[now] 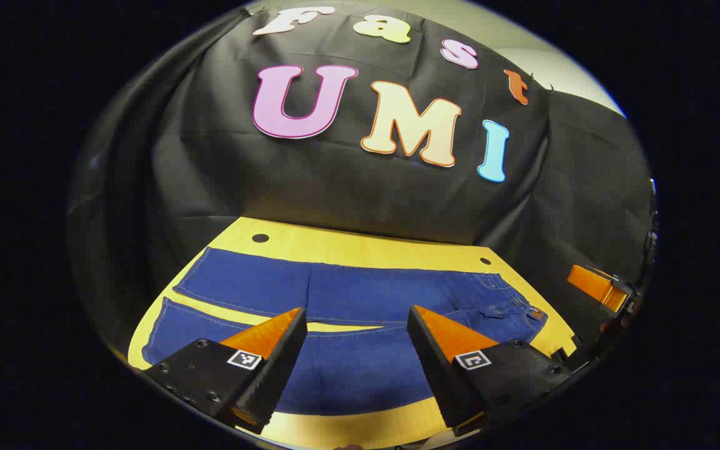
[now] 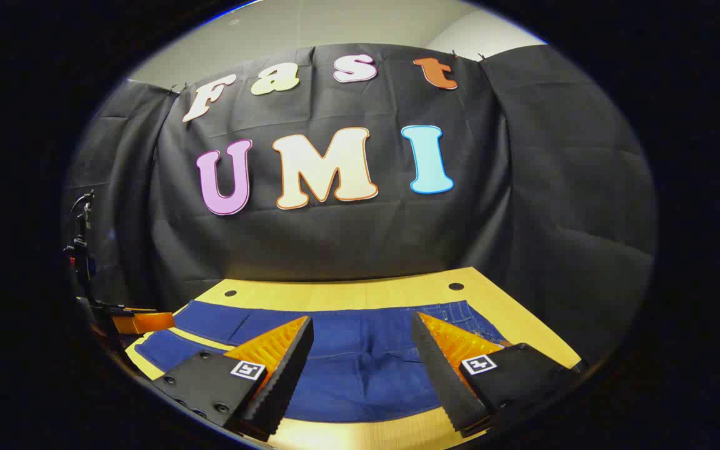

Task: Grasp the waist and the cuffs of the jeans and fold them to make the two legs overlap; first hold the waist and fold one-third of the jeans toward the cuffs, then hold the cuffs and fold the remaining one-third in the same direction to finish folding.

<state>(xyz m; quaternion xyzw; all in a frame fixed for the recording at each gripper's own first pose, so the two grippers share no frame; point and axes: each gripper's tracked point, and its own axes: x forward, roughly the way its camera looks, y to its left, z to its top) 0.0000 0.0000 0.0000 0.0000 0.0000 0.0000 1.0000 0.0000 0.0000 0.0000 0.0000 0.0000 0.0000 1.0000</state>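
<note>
In the left gripper view, the jeans lie spread flat on the yellow tabletop, blue denim with pale stitching along the seams. The two legs run off to the left, side by side with a narrow strip of tabletop showing between them, and their cuffs end near the tabletop's left edge. The waist sits at the right, with belt loops, a pocket and a small button visible close to the right edge. The cloth looks smooth, with only faint creases across the thigh area. Two dark round holes mark the far corners of the tabletop. The left tool hangs above the near leg, its two fingers spread wide with nothing between them and apart from the fabric. At the far right edge the other gripper shows as an orange shape beside the tabletop.

In the right gripper view, the jeans again lie flat on the tabletop, the waist end with its pocket stitching to the right and the legs running left, split by a thin yellow gap. The right tool is released, fingers wide apart above the seat of the jeans, holding nothing. At the left, an orange part of the other gripper shows near the cuffs, next to a dark stand
</note>
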